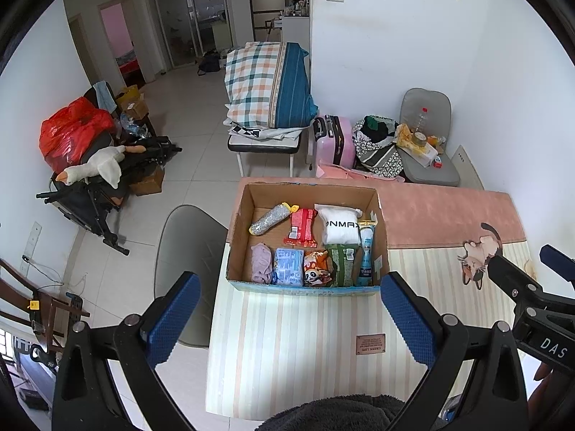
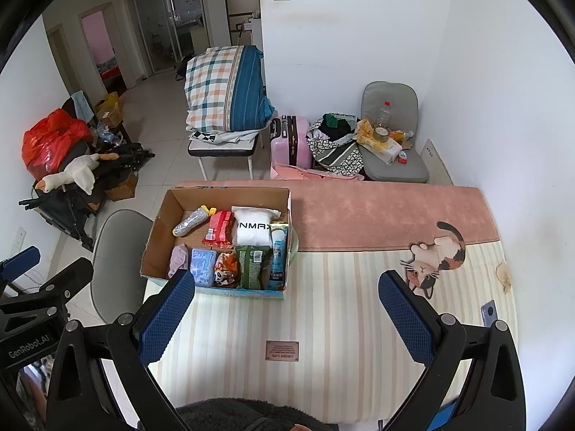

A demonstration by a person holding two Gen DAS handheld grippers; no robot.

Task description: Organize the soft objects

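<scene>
An open cardboard box stands on the striped table mat. It holds soft packets: a silver roll, a red pack, a white bag, a lilac cloth, a blue pack, a panda snack, a green pack and a blue tube. My left gripper is open and empty, held above the mat in front of the box. My right gripper is open and empty, to the right of the box.
A pink mat strip and a cat picture lie right of the box. A phone lies at the mat's right edge. A grey chair stands left of the table. A suitcase and bags sit beyond.
</scene>
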